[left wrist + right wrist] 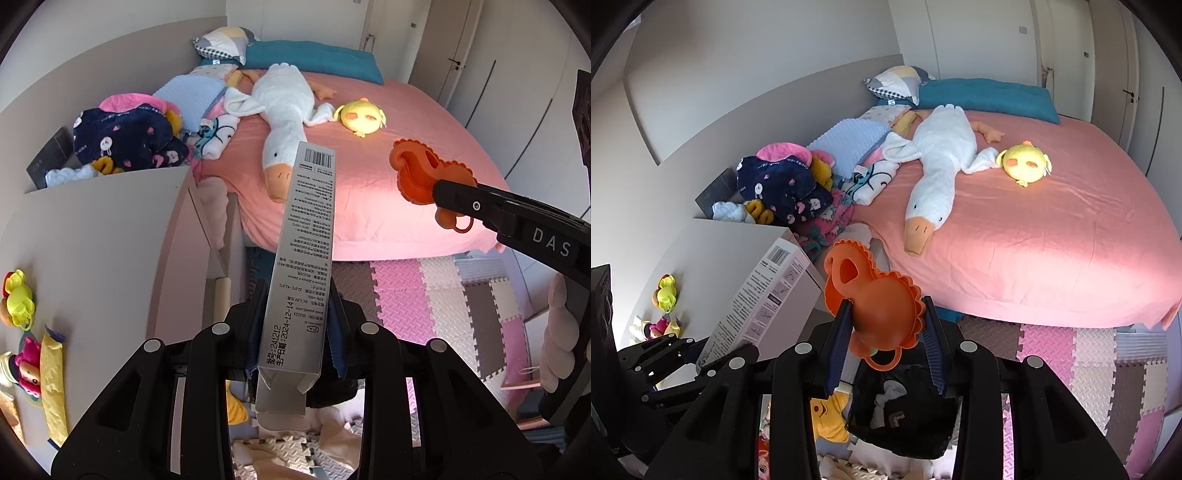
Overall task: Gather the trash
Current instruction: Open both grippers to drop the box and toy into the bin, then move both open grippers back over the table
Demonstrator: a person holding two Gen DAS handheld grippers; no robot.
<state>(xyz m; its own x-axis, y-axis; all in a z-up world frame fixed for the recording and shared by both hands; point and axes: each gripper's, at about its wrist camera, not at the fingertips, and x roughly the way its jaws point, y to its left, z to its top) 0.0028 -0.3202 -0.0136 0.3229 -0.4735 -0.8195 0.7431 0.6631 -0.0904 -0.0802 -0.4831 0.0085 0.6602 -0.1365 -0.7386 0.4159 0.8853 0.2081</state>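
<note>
A long grey carton [299,280], printed with a barcode and small text, is clamped between the fingers of the left gripper [295,332] and is held upright, its open flap hanging below the fingers. An orange scalloped silicone toy [882,299] is pinched between the blue-padded fingers of the right gripper [886,339], its loop dangling just under the pads. Both items are carried in the air over the foam floor mat [1071,354], beside the pink-sheeted bed [1052,251]. A black bag [905,417] is seen directly beneath the right gripper, with pale scraps inside. On the bed, a white plush goose [938,177] and a yellow plush chick [1025,162] are laid, well apart from both grippers.
</note>
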